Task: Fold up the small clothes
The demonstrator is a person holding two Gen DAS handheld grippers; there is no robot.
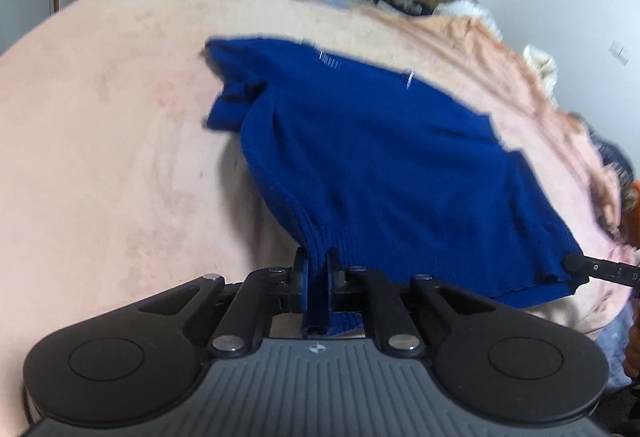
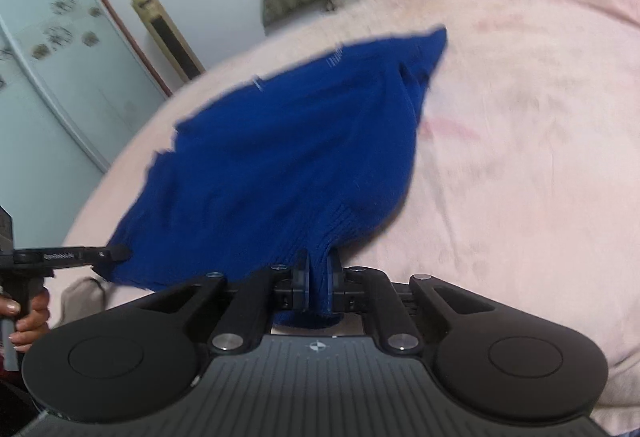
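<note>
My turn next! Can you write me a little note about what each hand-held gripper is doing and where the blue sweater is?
Left hand-held gripper: shut on the blue sweater at one corner of its ribbed hem.
Right hand-held gripper: shut on the hem's other corner.
The sweater's hem is lifted; the rest lies on the pink blanket.
Done: both corners gripped.
Left: probably carry the hem over to make the fold, then release.

No word or number can be read anywhere. Small white print is seen on the side of the left gripper (image 2: 116, 253), at nine o'clock in the right wrist view, but it is too blurred to be made out. A small white emblem (image 1: 316, 348) is stamped on the grey housing.
</note>
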